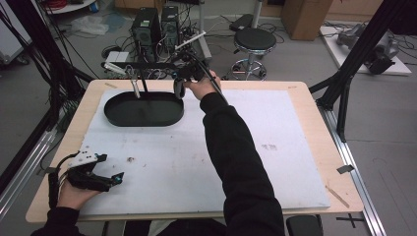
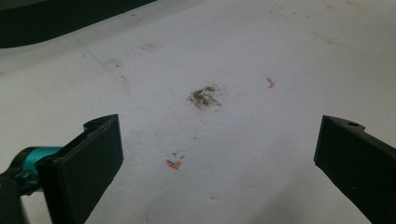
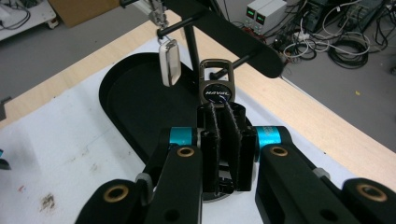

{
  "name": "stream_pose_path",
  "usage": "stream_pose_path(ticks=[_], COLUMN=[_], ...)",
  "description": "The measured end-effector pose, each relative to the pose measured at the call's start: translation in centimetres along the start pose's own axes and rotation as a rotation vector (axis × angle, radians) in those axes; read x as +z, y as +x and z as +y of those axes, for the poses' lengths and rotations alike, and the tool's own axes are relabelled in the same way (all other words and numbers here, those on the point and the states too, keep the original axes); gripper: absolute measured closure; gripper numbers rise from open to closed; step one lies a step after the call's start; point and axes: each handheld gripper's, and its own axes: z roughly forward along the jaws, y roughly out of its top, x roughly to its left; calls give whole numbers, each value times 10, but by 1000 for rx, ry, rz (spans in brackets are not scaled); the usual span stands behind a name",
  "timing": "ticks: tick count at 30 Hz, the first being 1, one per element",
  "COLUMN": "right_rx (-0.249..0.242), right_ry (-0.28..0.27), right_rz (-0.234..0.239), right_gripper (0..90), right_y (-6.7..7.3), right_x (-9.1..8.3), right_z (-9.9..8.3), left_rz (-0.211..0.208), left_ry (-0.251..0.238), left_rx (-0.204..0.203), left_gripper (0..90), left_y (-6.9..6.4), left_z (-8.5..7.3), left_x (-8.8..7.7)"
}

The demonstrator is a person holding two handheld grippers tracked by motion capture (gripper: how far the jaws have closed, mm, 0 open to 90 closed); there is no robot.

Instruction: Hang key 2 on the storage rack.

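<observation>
Lettering "NAVAL" in white runs across a dark round medallion on the keyring (image 3: 215,88), the one legible mark in the right gripper view. The keyring is a dark metal piece with a rounded rectangular loop at its top and the medallion below it; its lower part sits between the pads of the right tongs (image 3: 224,140), which are clamped on the keyring. Its long axis runs straight out from the tongs, loop end away from them and toward the rack (image 3: 224,35). The loop lies close to a thin peg on the rack; whether it touches the peg cannot be told. The rack is a black bar carried on a slim post that rises from a black oval tray (image 3: 126,102). A silver tag (image 3: 169,60) hangs upright from a clip on the bar, to the left of the keyring and apart from it. In the high view the right tongs (image 1: 180,87) are at the tray's (image 1: 143,109) far right edge, near the back of the tabletop (image 1: 305,128), which carries a white mat (image 1: 275,162). The left tongs (image 1: 101,178) rest near the front left corner of the mat; in the left gripper view they (image 2: 215,154) stand wide apart with nothing between them, above a dark smudge (image 2: 204,97) and small orange marks (image 2: 173,164).
</observation>
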Motion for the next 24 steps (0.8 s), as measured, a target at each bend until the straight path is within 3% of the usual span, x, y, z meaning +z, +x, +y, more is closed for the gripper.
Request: stream_pose_path(ticks=[7, 13, 24], right_rx=[-5, -42, -38], right_ry=[20, 43, 62], right_rz=[-14, -34, -88], right_gripper=[852, 851, 850], right_y=[0, 10, 13], right_x=[7, 18, 32], right_z=[-1, -2, -4], left_rz=[3, 4, 1], left_ry=[2, -2, 3], left_rx=[-4, -7, -6], left_gripper=[18, 18, 18], left_y=[1, 1, 2], left_z=[0, 0, 0], left_x=[1, 1, 2])
